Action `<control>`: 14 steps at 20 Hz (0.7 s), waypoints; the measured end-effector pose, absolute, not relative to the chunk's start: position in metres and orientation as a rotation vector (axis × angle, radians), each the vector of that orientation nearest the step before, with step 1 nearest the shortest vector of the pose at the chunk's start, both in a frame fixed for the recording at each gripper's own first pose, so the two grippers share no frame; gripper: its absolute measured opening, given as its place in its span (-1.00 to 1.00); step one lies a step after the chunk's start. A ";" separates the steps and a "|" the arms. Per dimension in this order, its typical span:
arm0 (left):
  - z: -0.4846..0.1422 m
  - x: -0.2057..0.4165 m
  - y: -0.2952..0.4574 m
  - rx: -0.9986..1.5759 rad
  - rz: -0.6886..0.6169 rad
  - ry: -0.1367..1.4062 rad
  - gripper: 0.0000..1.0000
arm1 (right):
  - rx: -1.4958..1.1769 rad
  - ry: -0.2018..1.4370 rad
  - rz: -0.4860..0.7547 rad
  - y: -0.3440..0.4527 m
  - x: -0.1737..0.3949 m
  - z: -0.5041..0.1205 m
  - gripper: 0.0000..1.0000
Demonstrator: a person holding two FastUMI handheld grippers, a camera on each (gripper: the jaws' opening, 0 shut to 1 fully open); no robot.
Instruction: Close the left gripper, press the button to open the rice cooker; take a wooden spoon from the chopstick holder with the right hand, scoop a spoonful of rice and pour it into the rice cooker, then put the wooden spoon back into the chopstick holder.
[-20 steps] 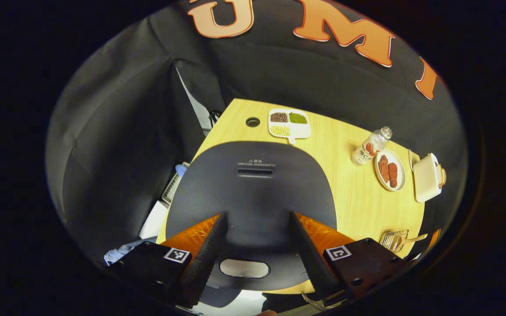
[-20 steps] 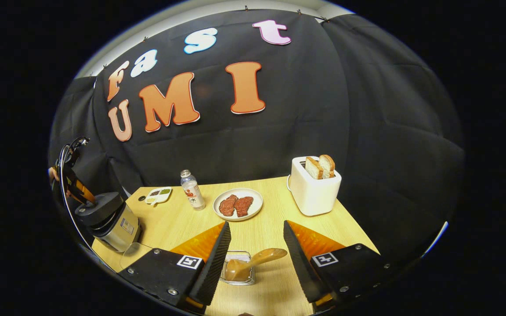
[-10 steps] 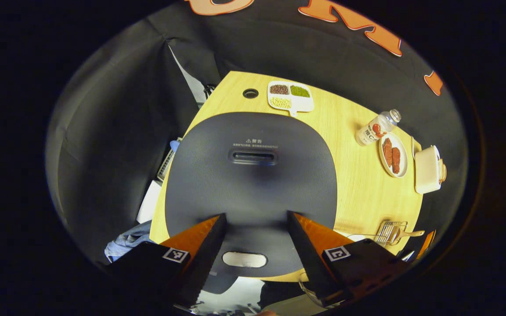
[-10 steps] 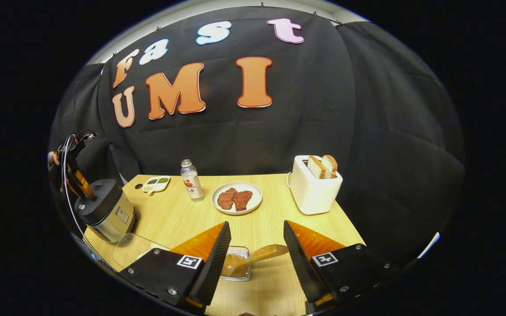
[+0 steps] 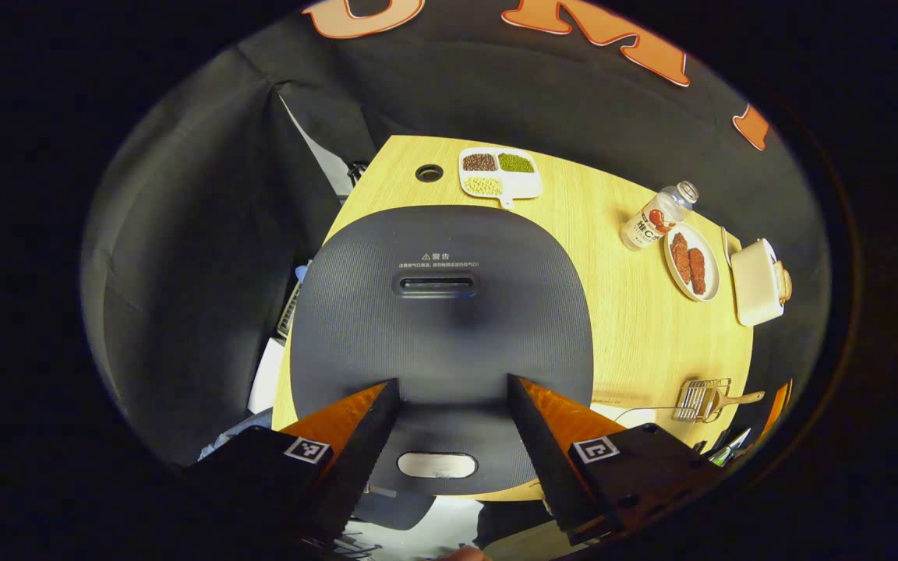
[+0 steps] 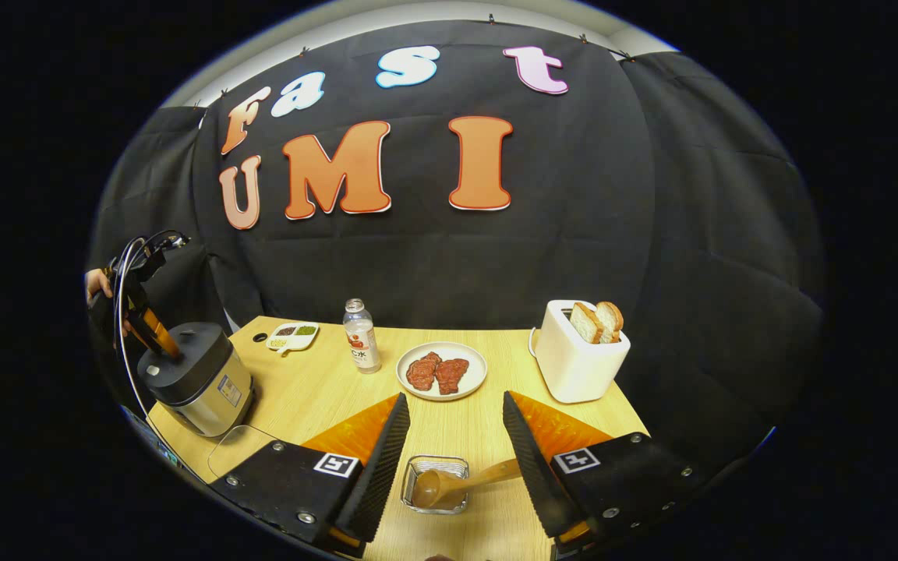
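A: We start with the table (image 6: 324, 389), light wood, across the lower middle of the right gripper view. The rice cooker (image 5: 441, 327) takes the centre of the left gripper view, dark ribbed lid down, steam vent slot toward the top.

B: We also see it at the left edge of the right gripper view, on the table's corner. Its button (image 5: 437, 465) is the pale oval at bottom centre of the left gripper view.

A: Left gripper (image 5: 447, 387) is above the lid, fingers spread apart, gripping nothing. The button sits between and below the tips. We can't tell whether they touch the lid.

B: Right gripper (image 6: 455, 401) at the bottom of its own view, also released, wide apart, nothing between the fingers.

A: White toaster (image 6: 578, 362) right of centre, two bread slices sticking up. Plate of meat (image 6: 441, 371) left of it, then a small bottle (image 6: 361, 336).

B: Chopstick holder (image 6: 435, 485), a wire basket low in the frame between the right fingers, farther off on the table. Wooden spoon (image 6: 457, 483) lies in it, bowl left, handle angled right over the rim.

A: Smallest: divided dish of beans (image 5: 500, 171) at the top of the left gripper view, near a round hole in the table.
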State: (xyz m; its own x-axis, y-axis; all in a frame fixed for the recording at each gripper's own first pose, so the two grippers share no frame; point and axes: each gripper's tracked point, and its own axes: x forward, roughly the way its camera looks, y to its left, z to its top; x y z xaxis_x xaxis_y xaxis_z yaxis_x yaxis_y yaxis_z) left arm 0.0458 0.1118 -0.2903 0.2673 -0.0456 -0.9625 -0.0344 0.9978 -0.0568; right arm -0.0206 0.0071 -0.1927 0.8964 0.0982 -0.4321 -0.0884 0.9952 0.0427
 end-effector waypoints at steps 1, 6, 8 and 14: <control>-0.290 0.044 0.111 -0.063 -0.011 1.269 0.96 | 0.020 0.441 0.103 0.009 -0.020 -0.191 0.52; -0.286 0.043 0.110 -0.038 -0.027 1.071 0.97 | 0.033 0.406 0.117 0.016 -0.014 -0.178 0.52; -0.283 0.041 0.112 -0.022 -0.019 0.981 0.92 | 0.038 0.392 0.128 0.021 -0.013 -0.173 0.52; -0.260 0.037 0.115 0.195 0.135 0.666 0.93 | 0.028 0.358 0.186 0.043 -0.009 -0.160 0.52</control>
